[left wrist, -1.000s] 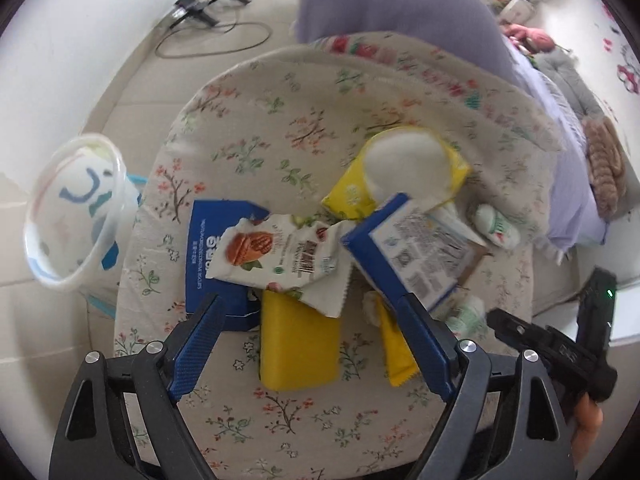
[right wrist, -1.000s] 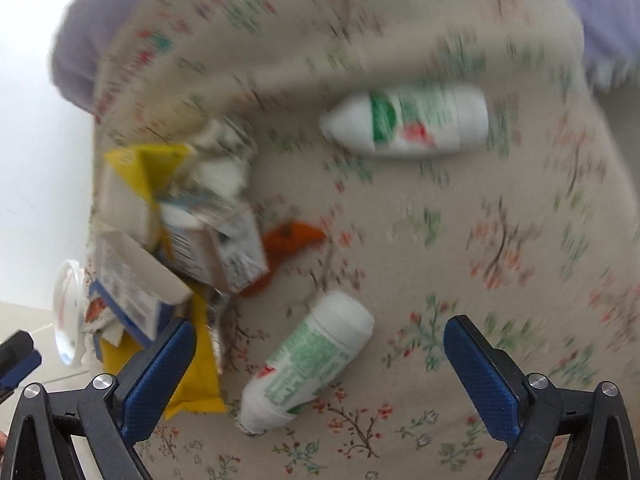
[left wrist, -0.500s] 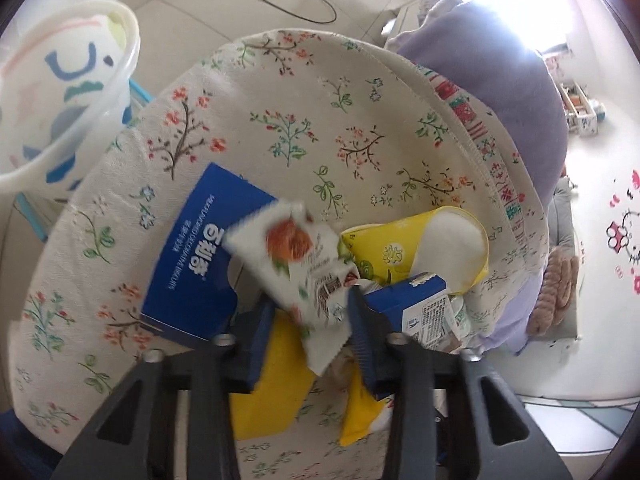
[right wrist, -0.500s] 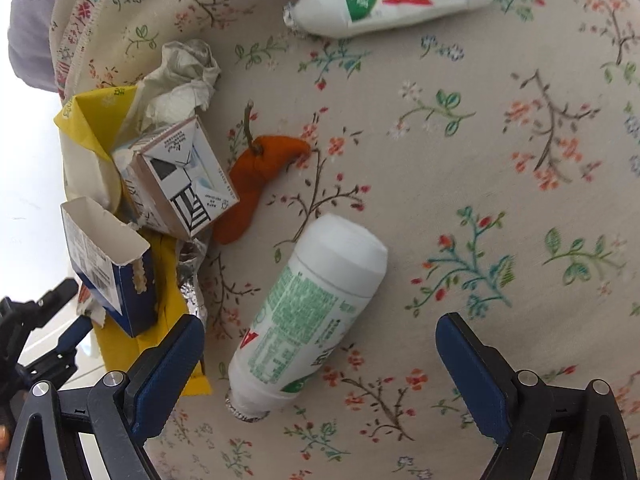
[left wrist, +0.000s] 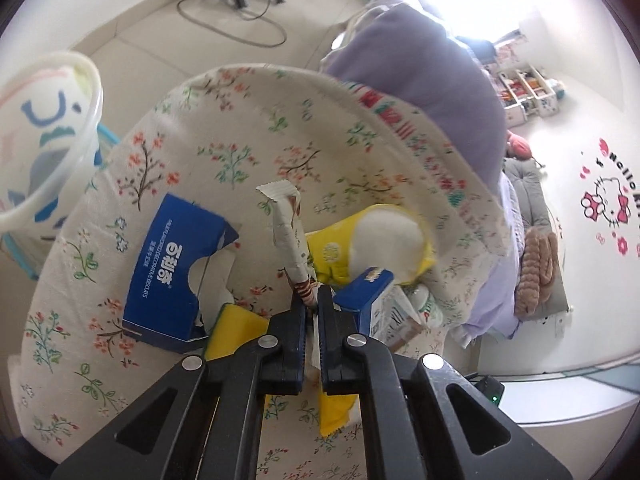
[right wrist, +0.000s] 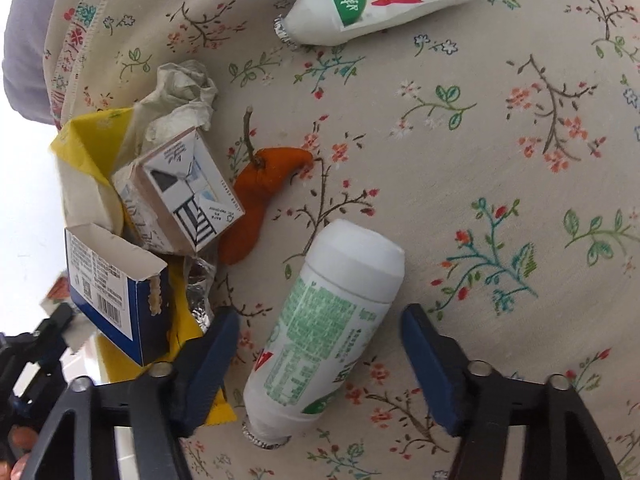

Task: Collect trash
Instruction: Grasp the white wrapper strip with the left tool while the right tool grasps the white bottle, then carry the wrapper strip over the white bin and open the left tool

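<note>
Since the earlier frame, left gripper [left wrist: 311, 300] has closed from wide open onto the snack wrapper [left wrist: 289, 236], which now stands lifted above the table [left wrist: 240, 128]. Right gripper [right wrist: 320, 344] has narrowed, but its jaws remain open and empty, straddling the nearer white bottle [right wrist: 320, 320] lying on the cloth. Recommendation: carry the wrapper left to the bin [left wrist: 44, 140] beside the table, holding firmly; right jaws should close squarely across the bottle's body.

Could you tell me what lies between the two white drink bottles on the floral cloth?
In the right wrist view, only the orange peel lies near the line from the near bottle to the far bottle; otherwise cloth.
</note>
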Motion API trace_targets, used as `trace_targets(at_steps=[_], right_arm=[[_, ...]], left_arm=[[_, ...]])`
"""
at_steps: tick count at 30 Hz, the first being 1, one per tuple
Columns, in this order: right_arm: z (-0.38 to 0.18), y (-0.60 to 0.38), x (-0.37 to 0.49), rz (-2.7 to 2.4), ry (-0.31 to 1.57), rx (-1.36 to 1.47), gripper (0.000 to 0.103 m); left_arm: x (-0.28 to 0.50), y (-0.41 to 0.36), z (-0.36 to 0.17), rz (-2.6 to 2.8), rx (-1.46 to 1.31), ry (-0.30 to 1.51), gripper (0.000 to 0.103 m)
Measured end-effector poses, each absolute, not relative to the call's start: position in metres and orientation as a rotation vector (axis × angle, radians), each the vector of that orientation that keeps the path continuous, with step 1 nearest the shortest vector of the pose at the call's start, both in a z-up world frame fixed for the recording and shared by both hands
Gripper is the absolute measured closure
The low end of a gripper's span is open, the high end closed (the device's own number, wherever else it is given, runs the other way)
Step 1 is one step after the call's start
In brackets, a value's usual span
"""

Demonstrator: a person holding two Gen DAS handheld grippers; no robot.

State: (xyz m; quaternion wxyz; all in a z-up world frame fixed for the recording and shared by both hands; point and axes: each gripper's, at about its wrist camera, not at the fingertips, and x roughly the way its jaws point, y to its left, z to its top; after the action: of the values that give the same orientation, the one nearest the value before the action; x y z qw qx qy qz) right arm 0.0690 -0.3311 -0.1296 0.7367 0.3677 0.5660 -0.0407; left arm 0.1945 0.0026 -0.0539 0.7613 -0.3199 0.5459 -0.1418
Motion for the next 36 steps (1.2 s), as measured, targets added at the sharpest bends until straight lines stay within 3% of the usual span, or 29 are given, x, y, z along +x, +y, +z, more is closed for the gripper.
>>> trace_targets(at_steps=[1, 3, 6, 20, 36], right_arm=[[-0.13, -0.329, 0.068, -0.089, 1.244, 0.801, 0.039], [-0.132, -0.322, 0.068, -0.087, 1.243, 0.773, 0.054], [-0.135, -0.31, 0.066, -0.061, 1.238, 0.76, 0.06], [-0.069, -0.329, 0.068, -0.098, 0.937, 0.671, 0.061], [0.012, -0.208, 0.11, 0.146, 0.678, 0.419, 0.061]], left_arm=[[0.191, 0.005, -0.05, -0.313, -0.688, 1.179, 0.098], [0.186, 0.009, -0.043, -0.319, -0.663, 1.161, 0.098], [0.18, 0.015, -0.035, -0.326, -0.639, 1.147, 0.098], [0.18, 0.095, -0.013, -0.237, -0.607, 1.137, 0.098], [0.233, 0.21, -0.062, 0.05, -0.444, 1.26, 0.097]])
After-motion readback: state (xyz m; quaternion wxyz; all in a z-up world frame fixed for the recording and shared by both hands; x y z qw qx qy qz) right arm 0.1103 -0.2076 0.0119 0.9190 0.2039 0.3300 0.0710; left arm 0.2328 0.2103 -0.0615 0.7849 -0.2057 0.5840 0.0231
